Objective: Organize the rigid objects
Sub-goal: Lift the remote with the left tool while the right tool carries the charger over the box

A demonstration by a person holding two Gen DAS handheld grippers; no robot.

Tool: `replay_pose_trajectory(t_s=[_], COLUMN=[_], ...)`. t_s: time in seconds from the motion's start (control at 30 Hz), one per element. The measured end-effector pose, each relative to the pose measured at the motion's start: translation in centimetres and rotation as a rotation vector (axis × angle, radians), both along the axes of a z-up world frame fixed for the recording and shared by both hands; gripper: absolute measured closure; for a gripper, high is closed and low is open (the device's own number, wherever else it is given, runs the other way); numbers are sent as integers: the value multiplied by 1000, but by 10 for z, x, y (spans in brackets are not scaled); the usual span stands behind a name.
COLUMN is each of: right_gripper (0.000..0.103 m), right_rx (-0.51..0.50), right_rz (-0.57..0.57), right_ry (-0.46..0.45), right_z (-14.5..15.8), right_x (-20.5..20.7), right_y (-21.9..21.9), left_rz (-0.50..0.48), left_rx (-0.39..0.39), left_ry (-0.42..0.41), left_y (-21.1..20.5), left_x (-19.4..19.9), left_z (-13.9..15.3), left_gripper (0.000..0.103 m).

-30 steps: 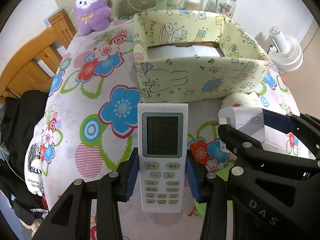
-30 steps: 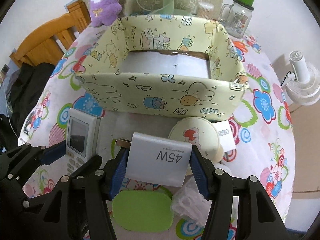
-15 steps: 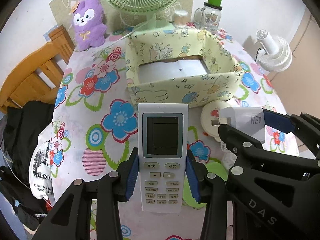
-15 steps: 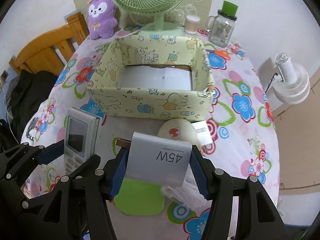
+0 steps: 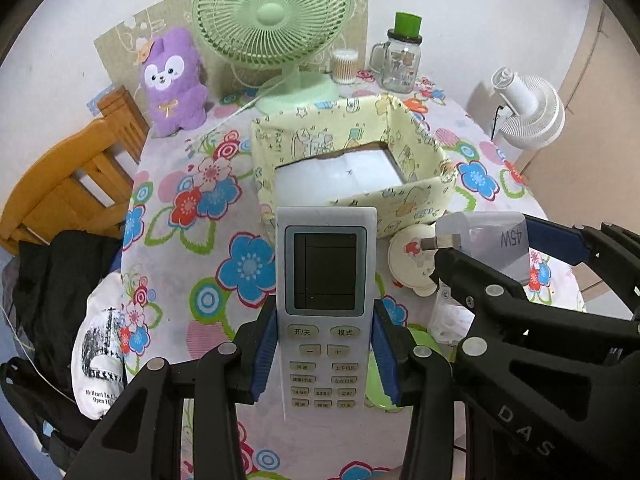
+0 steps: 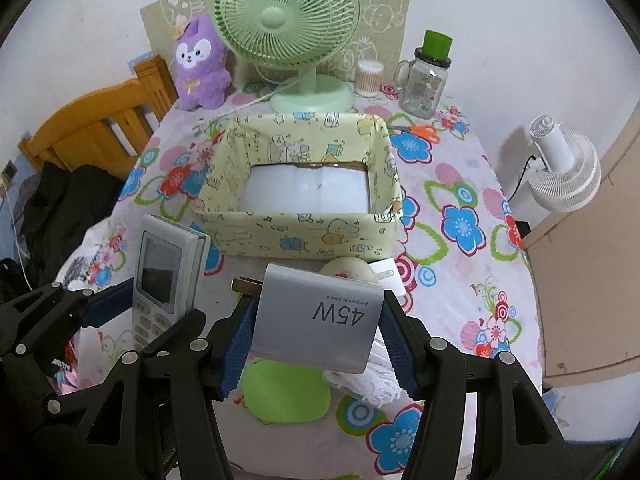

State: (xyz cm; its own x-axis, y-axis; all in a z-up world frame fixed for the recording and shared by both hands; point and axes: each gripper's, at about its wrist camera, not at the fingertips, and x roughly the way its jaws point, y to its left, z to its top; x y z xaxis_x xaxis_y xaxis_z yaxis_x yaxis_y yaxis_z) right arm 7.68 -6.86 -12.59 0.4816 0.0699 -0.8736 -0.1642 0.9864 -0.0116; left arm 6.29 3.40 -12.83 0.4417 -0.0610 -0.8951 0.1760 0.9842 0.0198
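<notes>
Flowered tablecloth (image 6: 460, 184) under yellow box (image 6: 304, 236); left fingers (image 5: 264, 354) pinching remote (image 5: 325, 304), right fingers (image 6: 240, 340) pinching charger (image 6: 320, 324).

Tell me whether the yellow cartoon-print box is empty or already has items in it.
Empty. Inside the yellow box only its bare white bottom shows in both views; the remote and the charger are each clamped in a hand-held gripper outside it.

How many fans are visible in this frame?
2. A green desk fan stands on the table behind the yellow fabric box. A white fan stands off the table's right side, by the wall. None appears hidden.
</notes>
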Motion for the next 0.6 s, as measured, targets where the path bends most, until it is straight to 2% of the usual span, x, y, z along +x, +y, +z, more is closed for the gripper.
replay_pose_trajectory(t_s=[0.27,0.6], right_gripper=[41,41], right_rx=[9,15], right_rz=[-3,29], right_ry=[-18,-16], right_z=[14,16], right_x=[7,31], right_y=[0,-7], left_rz=[2,34], left_rx=[-10,-14], left_ry=[-15,-13], left_y=[0,-6], left_x=[6,28], left_z=[11,13], left_gripper=[58,58])
